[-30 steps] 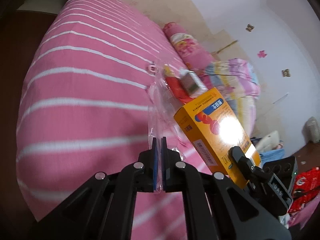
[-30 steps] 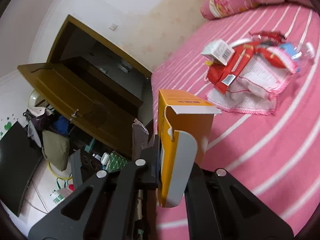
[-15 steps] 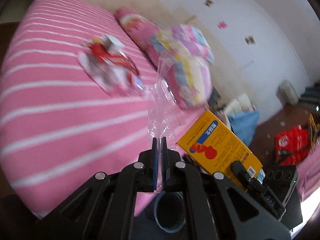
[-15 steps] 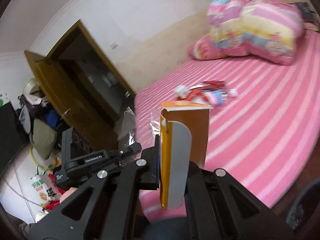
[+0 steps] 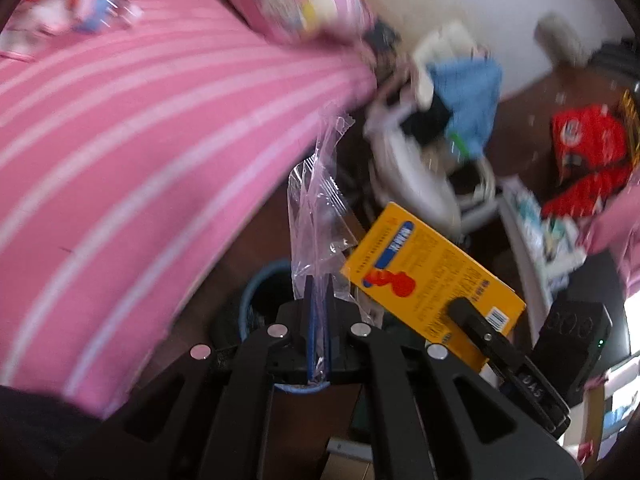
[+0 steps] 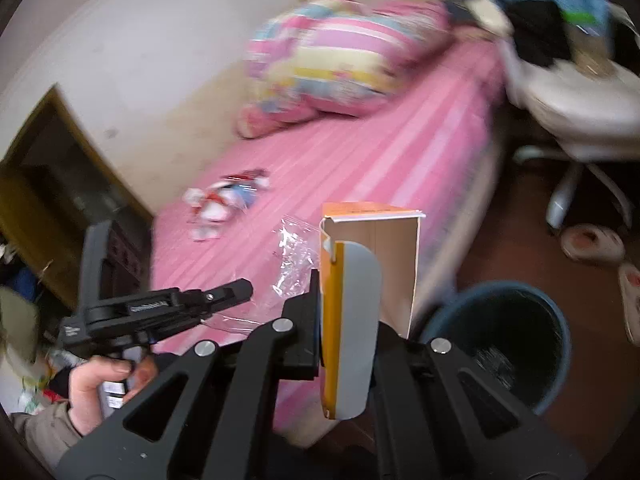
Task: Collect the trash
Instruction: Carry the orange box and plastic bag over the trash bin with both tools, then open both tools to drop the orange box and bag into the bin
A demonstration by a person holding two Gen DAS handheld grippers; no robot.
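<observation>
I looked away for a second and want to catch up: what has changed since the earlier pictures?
Both grippers swung away from the middle of the bed toward its edge, and a blue bin on the floor has come into view beside and below them. Nothing was picked up or released. The left gripper is still shut on the clear plastic bag, the right gripper still shut on the orange box. The wrappers remain on the bed.

Little can be read. The orange carton point(image 5: 430, 280) bears a blue band of characters, a red figure, fine print and a barcode, all too blurred to make out. Beside the carton, the right tool point(image 5: 464, 308) shows embossed letters that seem "DAS".
</observation>
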